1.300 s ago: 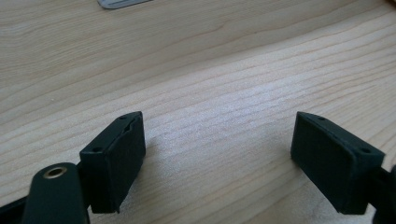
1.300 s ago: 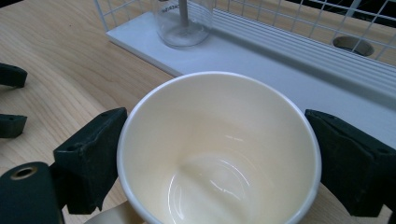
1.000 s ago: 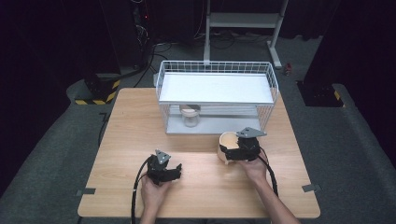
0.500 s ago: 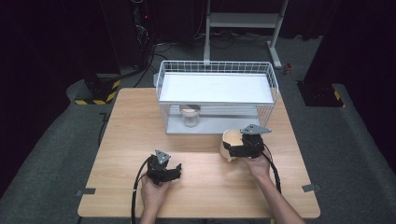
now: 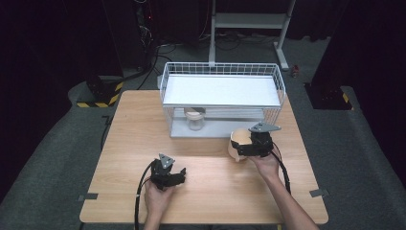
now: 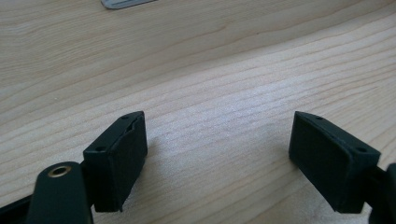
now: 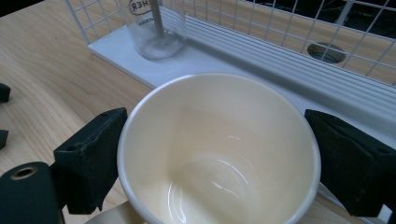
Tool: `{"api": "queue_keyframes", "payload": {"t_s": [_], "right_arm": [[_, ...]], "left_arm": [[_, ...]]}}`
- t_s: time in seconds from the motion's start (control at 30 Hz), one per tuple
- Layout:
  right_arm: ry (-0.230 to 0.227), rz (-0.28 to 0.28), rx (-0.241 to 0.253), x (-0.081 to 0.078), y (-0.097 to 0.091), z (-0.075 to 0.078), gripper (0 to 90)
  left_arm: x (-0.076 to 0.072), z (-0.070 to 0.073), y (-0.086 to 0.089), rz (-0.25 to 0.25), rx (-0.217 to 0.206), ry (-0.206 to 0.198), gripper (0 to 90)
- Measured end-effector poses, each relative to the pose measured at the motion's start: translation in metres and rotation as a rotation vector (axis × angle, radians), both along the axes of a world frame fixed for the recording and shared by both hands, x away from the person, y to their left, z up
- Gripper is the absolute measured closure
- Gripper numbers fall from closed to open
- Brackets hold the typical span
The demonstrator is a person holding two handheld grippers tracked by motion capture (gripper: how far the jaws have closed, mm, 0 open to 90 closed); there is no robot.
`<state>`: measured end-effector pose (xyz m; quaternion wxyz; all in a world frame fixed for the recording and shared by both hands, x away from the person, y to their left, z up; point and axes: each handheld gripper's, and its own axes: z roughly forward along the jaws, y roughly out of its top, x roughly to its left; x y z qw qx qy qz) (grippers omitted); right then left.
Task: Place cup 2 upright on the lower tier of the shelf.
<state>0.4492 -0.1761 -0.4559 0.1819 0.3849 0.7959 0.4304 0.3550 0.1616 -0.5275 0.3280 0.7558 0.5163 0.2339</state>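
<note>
Cup sits between the jaws of the right gripper, near the table's right half, just in front of the wire rack. In the right gripper view both pads press the cup's cream wall from outside, so the right gripper is clamped on it, mouth tipped toward the camera. Rack's white base edge runs close behind the cup's rim, and a clear jar stands on that base farther left; from above the jar shows under the rack's upper shelf.

Left gripper rests low near the table's front edge, well apart from the cup. Its jaws have just been closing, yet in the left gripper view they stand apart over bare wood with nothing between them.

Open wood lies between the two grippers and across the whole left side of the table. Rack takes up the far middle.
</note>
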Motion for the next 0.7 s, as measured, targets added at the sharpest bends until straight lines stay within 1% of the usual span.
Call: {"api": "queue_keyframes", "payload": {"t_s": [0.13,0.17,0.23,0.3,0.37,0.43,0.5,0.67,0.7], "right_arm": [[0.026,-0.005,0.029,0.006,-0.002,0.002,9.9],[0.02,0.001,0.02,0.008,-0.001,0.004,9.9],[0.002,-0.01,0.026,0.01,-0.001,0.005,9.9],[0.021,-0.016,0.028,0.013,0.0,0.005,9.9],[0.021,-0.025,0.016,0.016,0.002,0.006,9.9],[0.001,-0.03,0.014,0.02,0.004,0.007,9.9],[-0.006,-0.036,0.02,0.022,0.004,0.007,9.8],[-0.004,-0.057,0.015,0.026,0.003,0.004,9.9],[-0.001,-0.058,0.007,0.028,0.003,0.003,9.9]], "left_arm": [[0.0,0.0,0.0,0.0,0.001,0.0,19.8],[0.0,0.0,0.0,-0.001,0.002,0.0,19.8],[0.0,0.0,0.0,0.001,-0.002,0.0,20.0],[0.0,0.0,0.0,0.001,-0.002,-0.001,20.0],[0.0,0.0,0.0,0.002,-0.003,-0.001,20.1],[0.0,0.0,0.0,0.001,-0.003,-0.001,20.1],[0.0,0.0,0.0,0.002,-0.003,-0.001,20.1],[0.0,0.0,0.0,0.003,-0.004,-0.001,20.4],[0.0,0.0,0.0,0.003,-0.003,-0.001,20.4]]}}
